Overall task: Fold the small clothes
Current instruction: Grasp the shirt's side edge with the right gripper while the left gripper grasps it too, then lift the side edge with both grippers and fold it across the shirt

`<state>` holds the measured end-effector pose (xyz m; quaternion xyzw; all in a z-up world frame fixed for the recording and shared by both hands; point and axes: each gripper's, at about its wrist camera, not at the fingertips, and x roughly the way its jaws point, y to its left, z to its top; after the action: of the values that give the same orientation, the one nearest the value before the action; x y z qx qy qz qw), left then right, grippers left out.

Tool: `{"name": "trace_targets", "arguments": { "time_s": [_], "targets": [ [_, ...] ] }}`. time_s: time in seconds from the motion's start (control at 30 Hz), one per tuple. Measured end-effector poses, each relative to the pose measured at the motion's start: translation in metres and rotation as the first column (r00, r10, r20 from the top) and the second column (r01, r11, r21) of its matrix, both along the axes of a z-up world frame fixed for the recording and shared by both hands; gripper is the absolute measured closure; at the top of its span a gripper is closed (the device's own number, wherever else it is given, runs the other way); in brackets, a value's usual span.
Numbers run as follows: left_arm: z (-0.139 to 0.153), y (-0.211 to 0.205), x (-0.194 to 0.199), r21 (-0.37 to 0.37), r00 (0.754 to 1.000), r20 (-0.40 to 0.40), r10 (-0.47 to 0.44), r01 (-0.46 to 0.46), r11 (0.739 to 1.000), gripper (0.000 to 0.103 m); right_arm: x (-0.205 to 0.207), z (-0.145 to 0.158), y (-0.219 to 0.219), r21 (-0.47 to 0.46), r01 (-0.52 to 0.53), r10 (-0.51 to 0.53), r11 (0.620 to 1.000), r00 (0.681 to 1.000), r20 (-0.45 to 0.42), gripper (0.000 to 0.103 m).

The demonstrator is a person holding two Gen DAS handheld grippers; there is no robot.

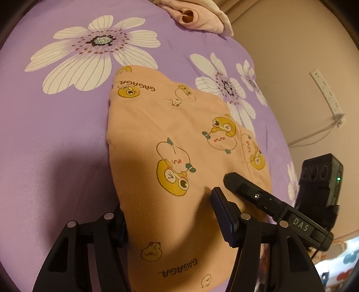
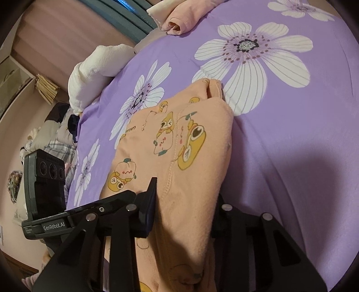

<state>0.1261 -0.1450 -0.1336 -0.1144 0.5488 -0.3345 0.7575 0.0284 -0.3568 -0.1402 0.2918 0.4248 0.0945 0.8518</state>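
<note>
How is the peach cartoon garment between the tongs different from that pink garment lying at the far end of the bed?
The peach cartoon garment is printed with yellow characters; the pink garment looks plain. The peach one lies spread out fairly flat, between the fingers of the left tongs and right tongs; the pink one sits bunched, untouched. Both rest on the purple flowered bedsheet.

A peach garment [image 1: 170,143] of soft, matt knit cloth, finely ribbed and printed with cartoon figures, lies on a smooth purple bedsheet [image 1: 56,139] with a faint satin sheen. The left gripper [image 1: 170,215] and right gripper [image 2: 186,202] are matt black plastic, studded with small shiny metal pins. A fluffy white plush blanket [image 2: 94,74] and a pink cloth bundle [image 1: 197,15] lie at the bed's edge.
</note>
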Motion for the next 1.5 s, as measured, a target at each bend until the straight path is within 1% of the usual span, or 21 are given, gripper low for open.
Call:
{"name": "trace_targets", "arguments": {
  "time_s": [0.1,0.2,0.33,0.43,0.5,0.57,0.63,0.87,1.03,1.5],
  "targets": [
    [0.001,-0.002,-0.001,0.025,1.000,0.013,0.005,-0.005,1.000,0.045,-0.001,0.004,0.004,-0.035,0.001,0.000,0.999,1.000,0.011,0.072],
    [0.003,-0.004,-0.002,0.057,0.999,0.030,0.013,-0.015,0.998,0.053,-0.002,0.009,0.010,-0.085,0.002,0.000,0.996,1.000,0.031,0.076],
    [0.004,-0.002,-0.003,0.066,0.999,0.039,0.015,-0.018,0.998,0.058,-0.004,0.016,0.017,-0.139,0.002,0.006,0.990,0.998,0.056,0.077],
    [0.004,-0.002,-0.003,0.068,0.999,0.041,0.018,-0.021,0.997,0.060,-0.005,0.018,0.021,-0.155,0.006,0.004,0.988,0.998,0.067,0.078],
    [0.005,-0.002,-0.005,0.073,0.999,0.050,0.018,-0.022,0.997,0.064,-0.006,0.019,0.022,-0.154,0.011,0.000,0.988,0.997,0.074,0.078],
    [0.007,-0.002,-0.006,0.073,0.998,0.059,0.019,-0.023,0.997,0.064,-0.008,0.020,0.024,-0.154,0.015,-0.003,0.988,0.997,0.081,0.079],
    [0.010,-0.001,-0.008,0.072,0.997,0.070,0.018,-0.023,0.997,0.068,-0.009,0.022,0.025,-0.155,0.018,-0.003,0.988,0.996,0.092,0.079],
    [0.016,0.001,-0.015,0.048,0.996,0.086,0.013,-0.017,0.999,0.069,-0.018,0.031,0.032,-0.150,0.008,0.012,0.989,0.991,0.134,0.080],
    [0.018,0.000,-0.021,0.039,0.997,0.083,0.009,-0.012,0.999,0.069,-0.026,0.037,0.038,-0.161,0.003,0.021,0.987,0.989,0.148,0.080],
    [0.030,0.001,-0.035,0.021,0.996,0.092,0.012,-0.014,1.000,0.069,-0.046,0.050,0.043,-0.152,0.005,0.024,0.988,0.983,0.184,0.080]
  ]
}}
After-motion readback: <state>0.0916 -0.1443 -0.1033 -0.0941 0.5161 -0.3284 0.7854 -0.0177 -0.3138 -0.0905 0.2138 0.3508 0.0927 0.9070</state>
